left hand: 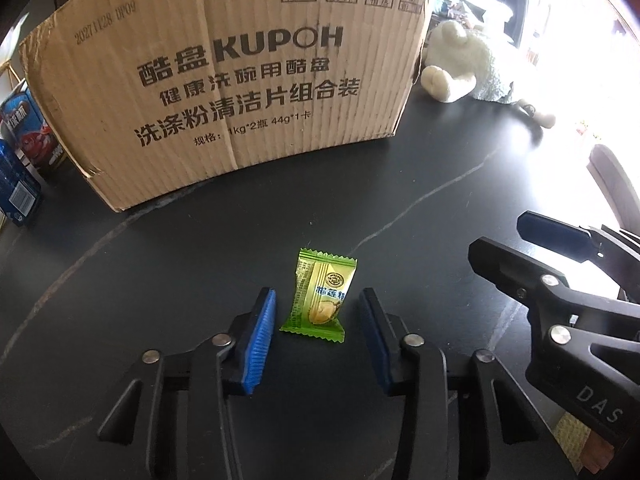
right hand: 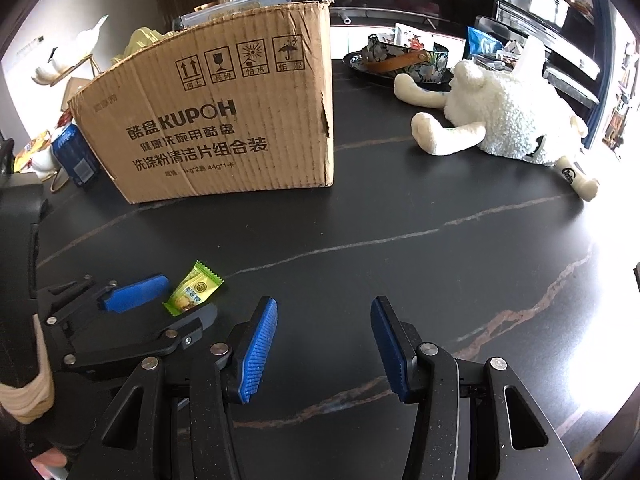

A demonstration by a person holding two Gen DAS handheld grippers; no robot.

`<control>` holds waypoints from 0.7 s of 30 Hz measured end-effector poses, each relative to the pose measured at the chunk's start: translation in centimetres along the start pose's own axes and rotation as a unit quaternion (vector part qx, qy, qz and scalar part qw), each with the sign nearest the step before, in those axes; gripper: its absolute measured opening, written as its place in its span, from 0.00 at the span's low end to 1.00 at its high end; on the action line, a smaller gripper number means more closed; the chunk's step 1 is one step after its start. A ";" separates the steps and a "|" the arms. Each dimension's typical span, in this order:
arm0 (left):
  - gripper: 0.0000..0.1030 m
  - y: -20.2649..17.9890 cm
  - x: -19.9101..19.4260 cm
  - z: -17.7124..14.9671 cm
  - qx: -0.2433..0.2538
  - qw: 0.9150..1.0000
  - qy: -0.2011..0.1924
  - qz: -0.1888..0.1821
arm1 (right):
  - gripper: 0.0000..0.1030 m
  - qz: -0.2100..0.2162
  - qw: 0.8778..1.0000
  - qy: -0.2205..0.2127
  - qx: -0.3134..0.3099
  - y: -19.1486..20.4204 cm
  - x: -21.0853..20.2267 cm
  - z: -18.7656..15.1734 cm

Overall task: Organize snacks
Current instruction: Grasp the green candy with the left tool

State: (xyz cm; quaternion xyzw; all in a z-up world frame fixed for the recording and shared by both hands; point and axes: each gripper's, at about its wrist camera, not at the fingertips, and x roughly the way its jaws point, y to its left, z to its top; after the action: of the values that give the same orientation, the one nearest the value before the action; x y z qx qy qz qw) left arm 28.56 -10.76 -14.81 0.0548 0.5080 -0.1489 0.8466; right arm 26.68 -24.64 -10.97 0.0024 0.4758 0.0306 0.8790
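Observation:
A small green durian candy packet [left hand: 318, 296] lies flat on the black table. My left gripper [left hand: 318, 300] is open, its blue pads on either side of the packet without touching it. In the right wrist view the packet [right hand: 192, 290] lies between the left gripper's fingers [right hand: 136, 294]. My right gripper [right hand: 324, 308] is open and empty, over bare table to the right of the packet; it shows at the right in the left wrist view [left hand: 532, 244]. The brown KUPOH cardboard box [left hand: 224, 80], also in the right wrist view [right hand: 224, 120], stands behind the packet with snack bags showing above its rim.
A white plush sheep [right hand: 500, 120] lies at the back right. A patterned bowl [right hand: 400, 60] with packets stands behind it. Blue snack boxes [left hand: 20, 160] stand left of the cardboard box. The black table [right hand: 400, 260] has pale veins.

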 end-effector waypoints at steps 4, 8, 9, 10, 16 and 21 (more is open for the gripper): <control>0.27 0.0 -0.1 -0.1 0.002 1.000 -0.001 0.000 | 0.49 -0.002 1.000 0.001 0.000 0.0 0.0 0.1; 0.25 0.1 -0.2 -0.1 -0.002 1.000 -0.004 -0.001 | 0.49 -0.006 1.000 -0.003 -0.002 0.0 -0.1 0.1; 0.25 0.1 -0.3 -0.2 -0.005 1.000 -0.005 -0.002 | 0.49 -0.006 1.000 -0.003 -0.003 0.0 -0.1 0.1; 0.25 0.2 -0.5 -0.2 -0.008 1.000 -0.006 -0.004 | 0.49 -0.006 1.000 -0.005 -0.004 0.1 -0.2 0.1; 0.25 1.5 -2.2 -0.4 -0.023 1.000 -0.020 -0.004 | 0.49 -0.007 1.000 -0.013 -0.007 0.3 -0.4 0.3; 0.24 2.2 -4.1 -0.3 -0.031 0.999 -0.035 0.001 | 0.49 -0.001 1.000 -0.019 -0.010 0.9 -0.8 0.6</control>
State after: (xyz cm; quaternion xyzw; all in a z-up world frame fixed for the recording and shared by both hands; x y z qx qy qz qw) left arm 27.23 -7.79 -11.50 0.0242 0.4821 -0.1341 0.8655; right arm 26.75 -23.74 -9.92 -0.0058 0.4590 0.0346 0.8877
